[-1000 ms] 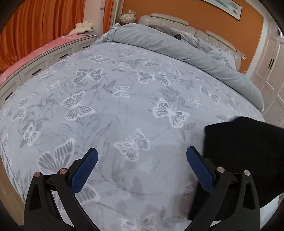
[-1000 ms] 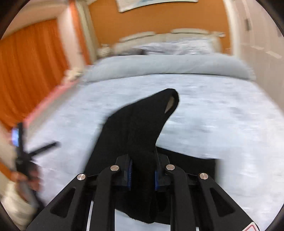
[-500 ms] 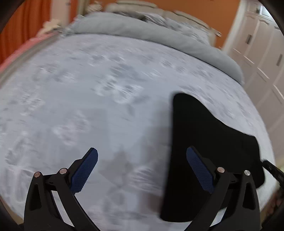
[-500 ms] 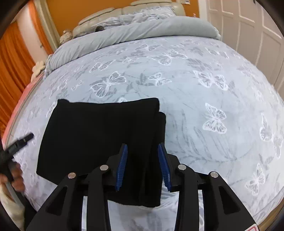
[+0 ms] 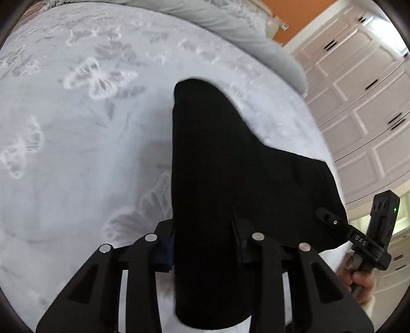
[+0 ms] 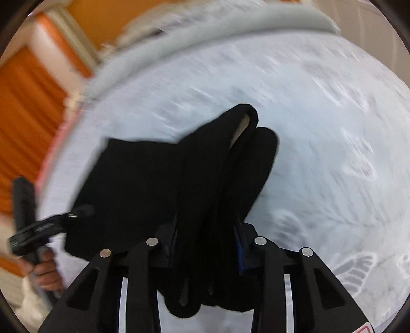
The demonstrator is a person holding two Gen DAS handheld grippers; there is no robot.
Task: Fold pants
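The black pants (image 5: 230, 164) are folded into a thick bundle over the butterfly-print bed cover (image 5: 77, 128). My left gripper (image 5: 205, 246) is shut on the near left edge of the bundle, cloth bunched between its fingers. My right gripper (image 6: 207, 246) is shut on the near right edge of the pants (image 6: 159, 179), several layers hanging through it. The far end of the pants lifts off the cover in the right wrist view. Each gripper shows in the other's view: the right one (image 5: 330, 220) and the left one (image 6: 79, 212).
A rolled grey duvet (image 5: 230, 23) lies along the head of the bed. White wardrobe doors (image 5: 358, 89) stand to the right. Orange curtains (image 6: 23, 107) hang to the left. The bed's near edge is just below both grippers.
The left gripper moved right onto the pants and closed on their edge. The right gripper, slightly open half a second ago, closed on the pants again; the bundle's far end has lifted.
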